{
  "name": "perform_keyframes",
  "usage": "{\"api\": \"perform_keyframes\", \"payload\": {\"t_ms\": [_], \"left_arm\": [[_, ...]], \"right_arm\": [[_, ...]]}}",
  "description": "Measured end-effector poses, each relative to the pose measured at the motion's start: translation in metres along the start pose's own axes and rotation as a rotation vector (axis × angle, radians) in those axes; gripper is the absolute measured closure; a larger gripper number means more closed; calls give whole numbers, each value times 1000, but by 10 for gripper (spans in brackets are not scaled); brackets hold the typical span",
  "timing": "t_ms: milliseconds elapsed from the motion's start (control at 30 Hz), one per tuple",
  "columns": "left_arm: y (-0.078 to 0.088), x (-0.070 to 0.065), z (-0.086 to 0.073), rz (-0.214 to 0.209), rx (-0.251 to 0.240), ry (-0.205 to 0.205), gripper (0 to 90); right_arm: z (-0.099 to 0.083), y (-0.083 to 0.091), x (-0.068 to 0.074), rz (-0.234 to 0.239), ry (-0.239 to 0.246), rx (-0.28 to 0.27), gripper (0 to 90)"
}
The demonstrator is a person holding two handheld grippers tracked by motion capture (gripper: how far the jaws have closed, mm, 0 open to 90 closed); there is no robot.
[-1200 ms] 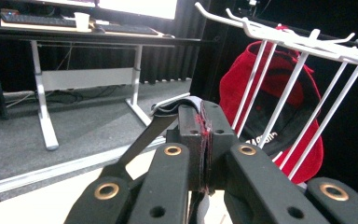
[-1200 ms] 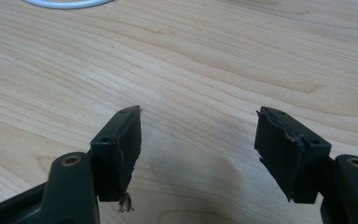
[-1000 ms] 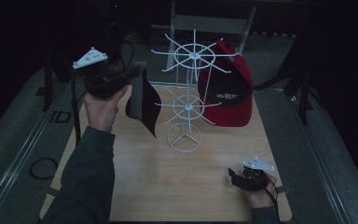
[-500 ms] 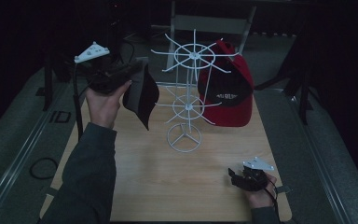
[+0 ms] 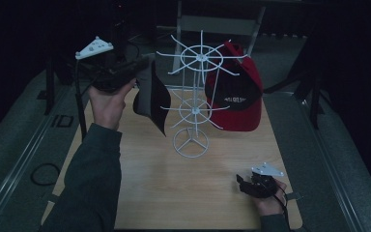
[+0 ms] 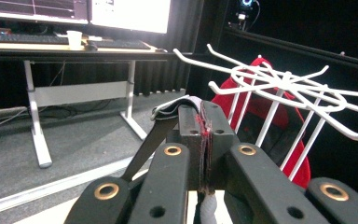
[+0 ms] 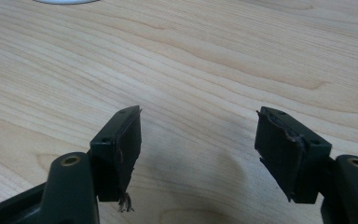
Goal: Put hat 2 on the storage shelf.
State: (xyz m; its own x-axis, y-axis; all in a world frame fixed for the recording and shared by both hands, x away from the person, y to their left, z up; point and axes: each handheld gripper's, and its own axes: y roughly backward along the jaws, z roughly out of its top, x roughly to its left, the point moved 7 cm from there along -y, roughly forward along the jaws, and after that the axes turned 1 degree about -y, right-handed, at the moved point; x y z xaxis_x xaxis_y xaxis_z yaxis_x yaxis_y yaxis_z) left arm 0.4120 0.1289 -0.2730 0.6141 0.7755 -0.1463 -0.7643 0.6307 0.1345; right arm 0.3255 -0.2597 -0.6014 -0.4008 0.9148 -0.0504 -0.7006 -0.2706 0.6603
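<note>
Left claw clamping shut on the edge of a dark fabric cap, jaws fully closed on the material with red stitching caught between them in the left gripper view. Cap hanging down from the claw, raised above the pale wooden surface, just beside the left-hand prongs of the white wire two-tier hat stand; whether touching a prong, impossible to tell. Brim pointing downward, crown toward the claw.

Red fabric cap with a dark front panel hanging on the far right side of the same stand, well apart from the dark cap.

Right claw resting low near the front right corner of the surface, jaws standing wide apart and gripping nothing; bare wood grain showing between them in the right gripper view. Frayed padding showing on both fingertips.
</note>
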Motion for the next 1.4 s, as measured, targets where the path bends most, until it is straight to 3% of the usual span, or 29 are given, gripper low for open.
{"api": "perform_keyframes", "payload": {"t_ms": [733, 1400], "left_arm": [[3, 1, 9, 3, -19, 8, 892], [3, -7, 22, -20, -47, -4, 892]], "right_arm": [[-1, -1, 2, 4, 7, 8, 312], [-2, -2, 3, 5, 8, 13, 311]]}}
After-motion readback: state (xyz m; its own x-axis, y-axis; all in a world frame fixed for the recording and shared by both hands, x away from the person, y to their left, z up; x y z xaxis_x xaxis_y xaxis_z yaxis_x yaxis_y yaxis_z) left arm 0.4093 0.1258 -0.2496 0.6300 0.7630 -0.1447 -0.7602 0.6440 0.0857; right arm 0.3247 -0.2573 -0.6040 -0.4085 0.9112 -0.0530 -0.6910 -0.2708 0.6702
